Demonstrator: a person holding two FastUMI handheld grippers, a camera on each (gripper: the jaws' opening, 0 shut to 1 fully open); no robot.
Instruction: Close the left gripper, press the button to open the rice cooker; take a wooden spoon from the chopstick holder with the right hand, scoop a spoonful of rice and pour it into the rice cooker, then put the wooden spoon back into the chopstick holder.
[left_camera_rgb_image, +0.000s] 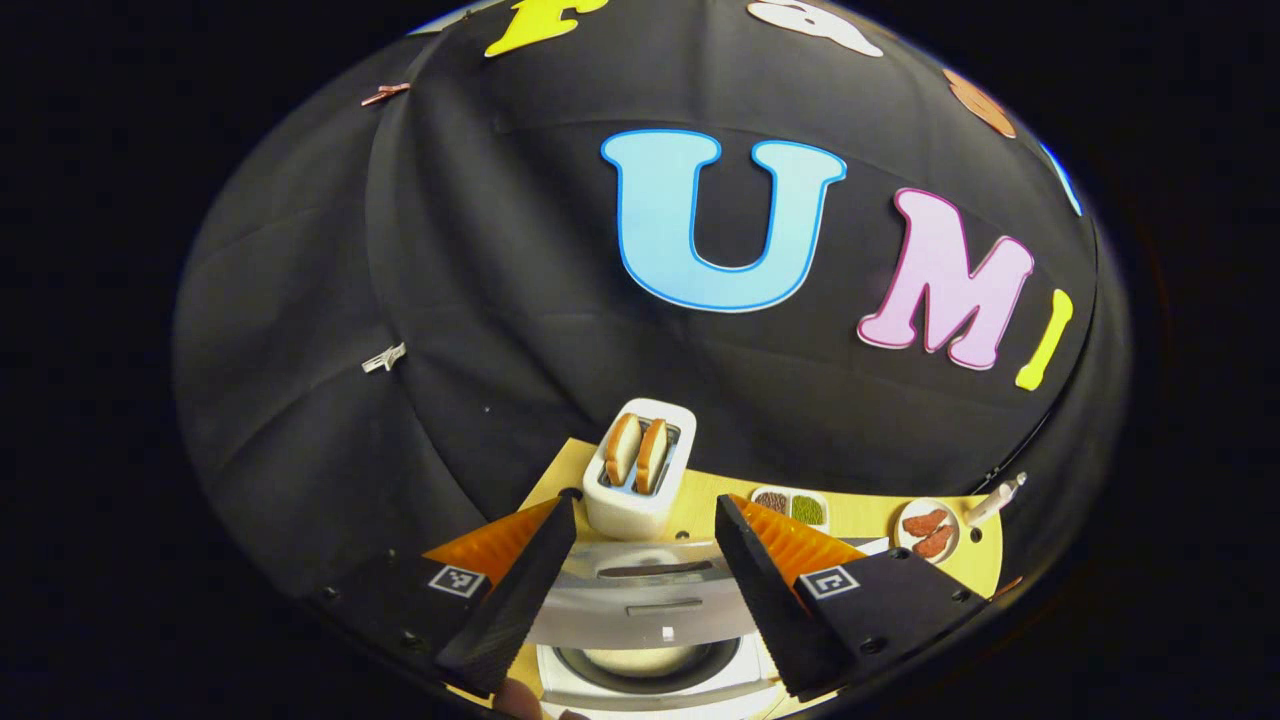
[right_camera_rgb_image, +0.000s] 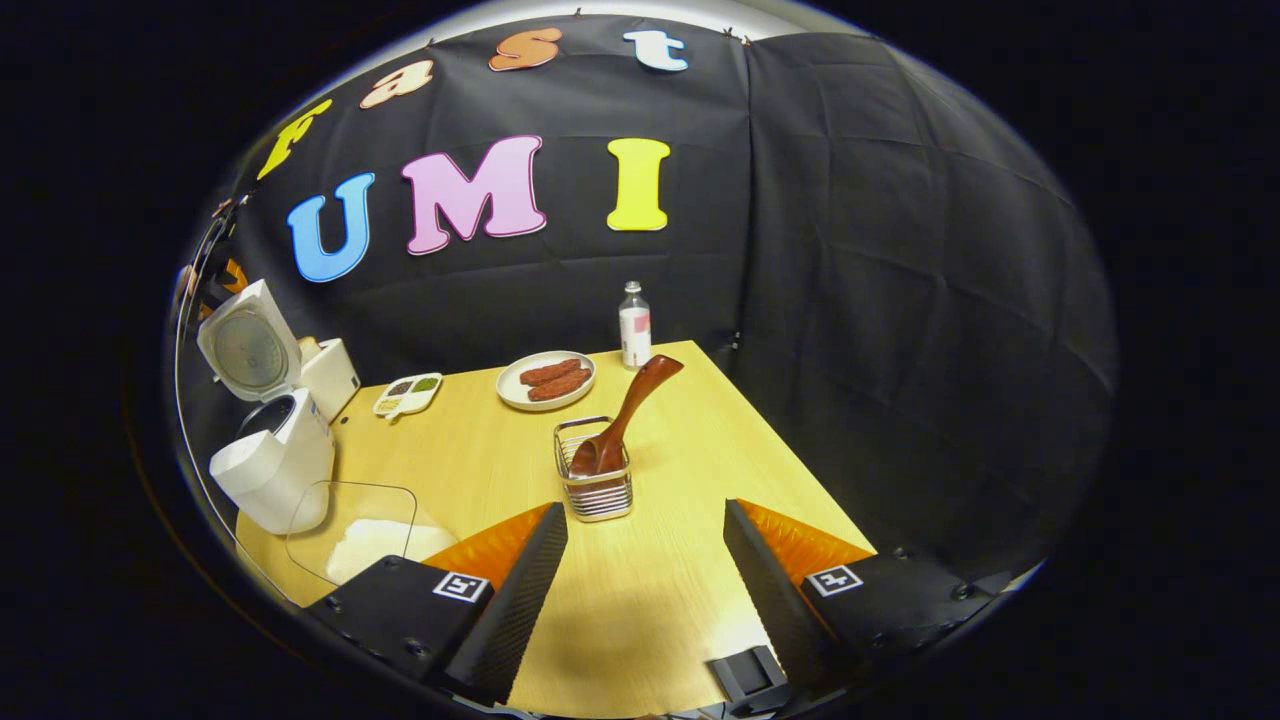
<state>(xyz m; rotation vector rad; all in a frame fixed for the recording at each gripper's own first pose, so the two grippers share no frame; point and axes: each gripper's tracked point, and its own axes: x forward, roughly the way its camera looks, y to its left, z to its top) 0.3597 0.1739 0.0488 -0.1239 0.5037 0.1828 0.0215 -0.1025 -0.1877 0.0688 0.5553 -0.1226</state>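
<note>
With the rice cooker (right_camera_rgb_image: 265, 440) lid up at the counter's (right_camera_rgb_image: 690, 480) left end, I judge the spoon step next: my right tool (right_camera_rgb_image: 645, 570), fingers wide and empty, must reach the wooden spoon (right_camera_rgb_image: 625, 415) leaning in the chopstick holder (right_camera_rgb_image: 595, 485) just ahead.

One rice cooker (right_camera_rgb_image: 270, 455), lid up. One toaster (left_camera_rgb_image: 640, 468) with two bread slices (left_camera_rgb_image: 637, 452). One wooden spoon (right_camera_rgb_image: 625, 412) in one wire holder (right_camera_rgb_image: 595, 482). One bottle (right_camera_rgb_image: 634, 327). One plate (right_camera_rgb_image: 546, 380), two sausages (right_camera_rgb_image: 553, 378). One condiment tray (right_camera_rgb_image: 408, 394). One clear container (right_camera_rgb_image: 352, 530).
</note>
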